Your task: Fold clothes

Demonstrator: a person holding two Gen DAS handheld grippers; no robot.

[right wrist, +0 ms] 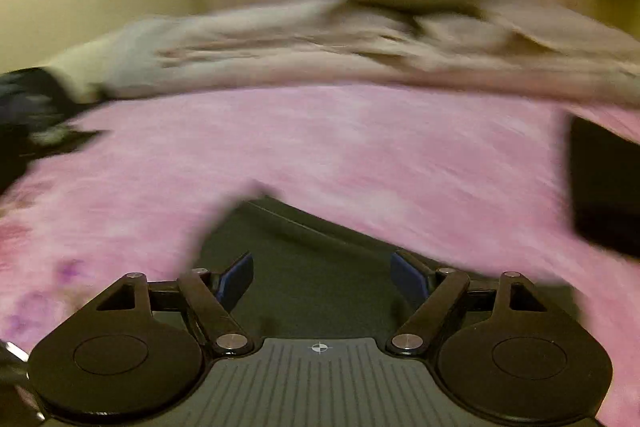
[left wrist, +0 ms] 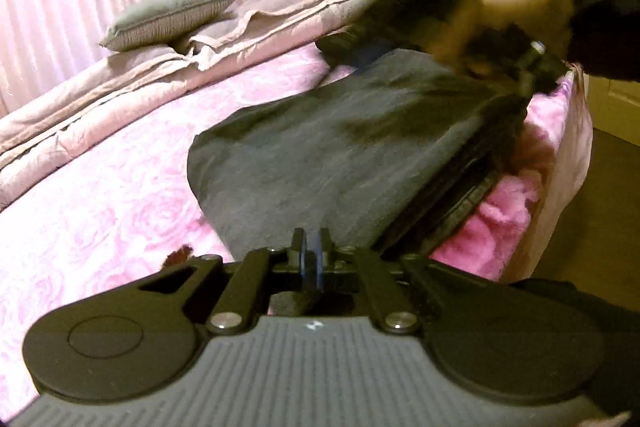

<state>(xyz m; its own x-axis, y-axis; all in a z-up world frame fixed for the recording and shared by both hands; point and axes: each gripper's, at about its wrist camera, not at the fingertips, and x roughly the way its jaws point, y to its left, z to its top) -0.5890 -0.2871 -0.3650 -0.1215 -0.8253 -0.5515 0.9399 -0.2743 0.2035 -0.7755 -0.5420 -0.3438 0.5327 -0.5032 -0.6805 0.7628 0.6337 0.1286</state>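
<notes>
Left hand-held gripper (left wrist: 311, 247) pressed together over flat grey cloth (left wrist: 320, 155); right hand-held gripper (right wrist: 322, 277) spread above it.

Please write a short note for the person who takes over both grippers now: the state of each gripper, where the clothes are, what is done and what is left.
Left gripper: shut at the near edge of the dark grey garment; whether it pinches cloth, I cannot tell.
Right gripper: open, nothing between the pads, above dark cloth.
The garment lies fairly flat on the pink bedspread, near the bed's edge. Other dark clothes lie beyond it.
Done: the garment looks laid out, perhaps partly folded.
Left: finish its folds, then probably the other clothes.
</notes>
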